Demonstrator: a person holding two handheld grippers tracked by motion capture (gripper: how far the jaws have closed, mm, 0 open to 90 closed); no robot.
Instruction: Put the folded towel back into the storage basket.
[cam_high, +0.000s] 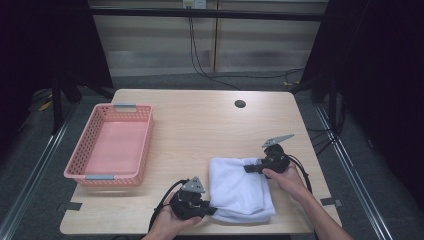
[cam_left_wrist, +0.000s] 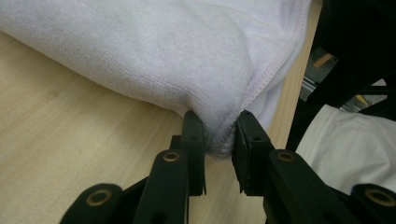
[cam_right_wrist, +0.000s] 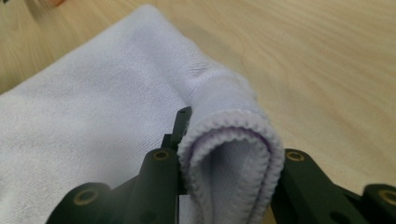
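Note:
A white folded towel (cam_high: 240, 187) lies on the wooden table (cam_high: 200, 125) near its front right. My left gripper (cam_high: 212, 211) is at the towel's near left corner. In the left gripper view the jaws of the left gripper (cam_left_wrist: 218, 135) pinch that corner of the towel (cam_left_wrist: 163, 51), bunching the cloth between the pads. My right gripper (cam_high: 248, 169) is at the towel's far right corner. In the right gripper view a doubled, stitched edge of the towel (cam_right_wrist: 93, 121) is squeezed between the jaws of the right gripper (cam_right_wrist: 229, 140).
A pink plastic basket (cam_high: 80, 150) with nothing in it stands at the table's left side. A round cable hole (cam_high: 240, 104) sits near the far edge. The table's front edge runs just below both hands.

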